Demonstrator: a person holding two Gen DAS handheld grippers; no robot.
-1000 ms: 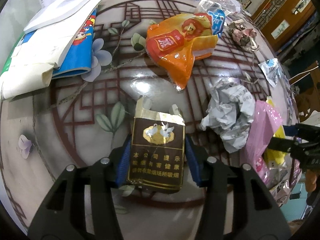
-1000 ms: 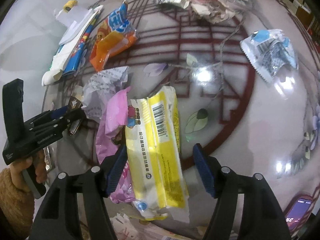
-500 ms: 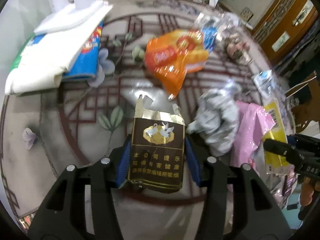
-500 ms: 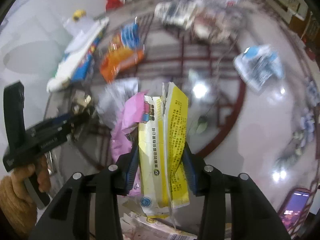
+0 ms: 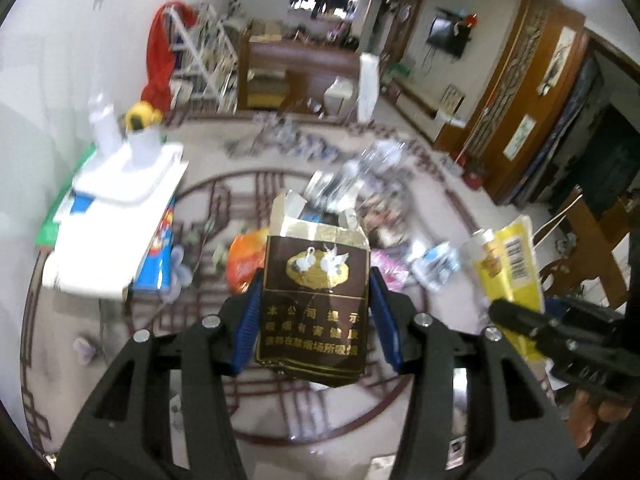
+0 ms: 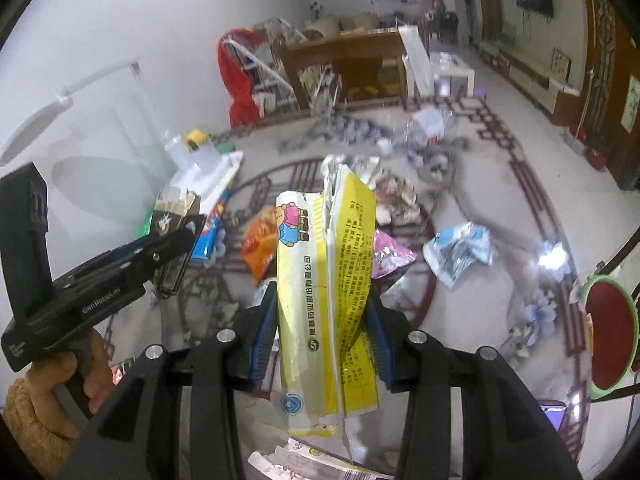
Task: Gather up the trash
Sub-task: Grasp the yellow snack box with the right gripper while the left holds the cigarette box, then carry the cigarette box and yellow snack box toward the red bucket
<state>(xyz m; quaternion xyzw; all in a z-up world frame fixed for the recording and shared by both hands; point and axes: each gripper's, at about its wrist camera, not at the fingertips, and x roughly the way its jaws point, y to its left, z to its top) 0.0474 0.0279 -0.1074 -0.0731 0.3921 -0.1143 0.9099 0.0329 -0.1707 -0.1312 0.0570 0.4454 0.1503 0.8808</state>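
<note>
Both tongs have lifted off the table (image 5: pixel 120 360), left (image 5: pixel 316 320) gripping cigarette pack (image 5: pixel 314 304), right (image 6: pixel 326 328) yellow wrapper (image 6: pixel 324 300)

Bright daylit room, fisheye-bent edges, motion-blurred background, glare on table (image 6: pixel 556 256).

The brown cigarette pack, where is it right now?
The brown cigarette pack is clamped in the left claw, lifted above the table, left of the yellow wrapper that the right claw holds.
</note>
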